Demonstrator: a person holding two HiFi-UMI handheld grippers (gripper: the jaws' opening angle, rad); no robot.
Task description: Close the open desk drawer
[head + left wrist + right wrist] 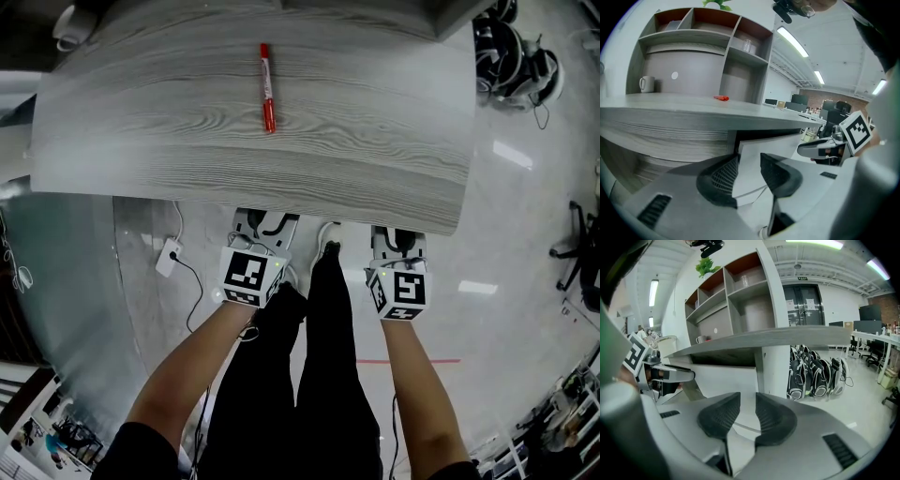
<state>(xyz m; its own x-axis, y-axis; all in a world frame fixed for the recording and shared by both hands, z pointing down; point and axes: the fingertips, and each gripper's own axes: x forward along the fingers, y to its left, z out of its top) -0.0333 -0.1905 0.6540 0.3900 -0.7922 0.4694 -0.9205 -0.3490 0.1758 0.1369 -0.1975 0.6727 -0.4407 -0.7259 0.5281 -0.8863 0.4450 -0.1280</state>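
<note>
The shelf unit (684, 36) at the back of the desk holds a clear glass (747, 45) in one upper compartment, and a white mug (644, 83) and a red marker (267, 75) lie on the grey wood-grain desktop (375, 122). The drawer (776, 143), with a flat white front, sits just under the desktop's front edge with a dark gap above it. The left gripper (750, 161) has its ribbed black jaws a little apart and the right gripper (747, 401) has a narrower gap; both are empty and face the drawer front, though I cannot tell whether they touch it.

We face the desk (375, 141): a pen (267, 75) lies on its top, a mug (645, 83) at far left, shelves (684, 37) behind. The drawer (759, 143) sits under the front edge, bags (815, 371) on the floor (862, 404) to the right.
</note>
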